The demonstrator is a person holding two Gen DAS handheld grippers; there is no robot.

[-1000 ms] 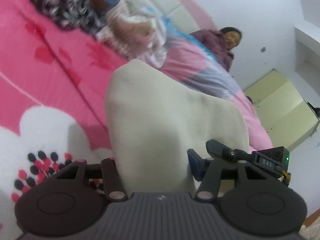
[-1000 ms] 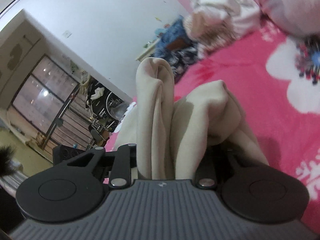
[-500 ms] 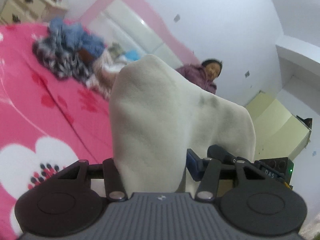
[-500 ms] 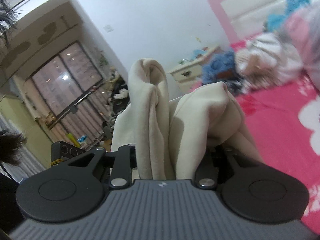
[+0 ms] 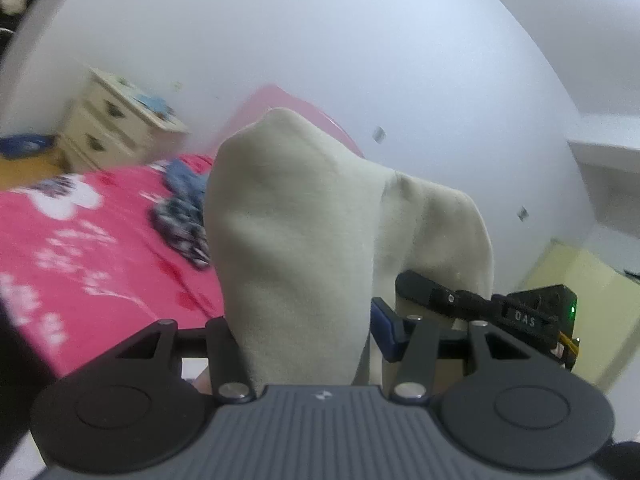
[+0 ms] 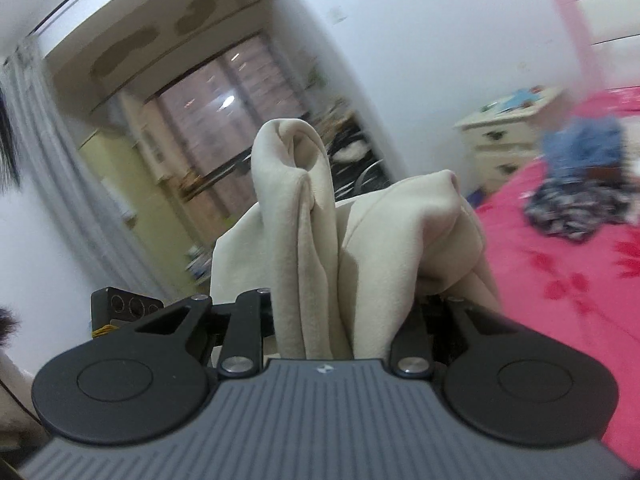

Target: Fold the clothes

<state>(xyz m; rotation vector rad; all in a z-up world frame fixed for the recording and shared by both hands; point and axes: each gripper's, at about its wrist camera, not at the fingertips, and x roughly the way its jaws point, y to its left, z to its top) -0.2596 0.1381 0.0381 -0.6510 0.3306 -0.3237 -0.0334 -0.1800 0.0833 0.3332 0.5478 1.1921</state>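
A cream garment fills the middle of the left wrist view, bunched up between the jaws of my left gripper, which is shut on it. The other gripper shows behind it at the right. In the right wrist view the same cream garment stands up in thick folds, and my right gripper is shut on it. Both grippers hold it up in the air, well above the pink bed. The fingertips are hidden by cloth.
A pile of blue and dark patterned clothes lies on the pink floral bed. A cream bedside drawer unit stands by the pink headboard. A window with curtains is at the left of the right wrist view.
Both grippers have risen and tilted upward with the cream garment held. The bed has dropped low in both views, and the seated person has left the left wrist view.
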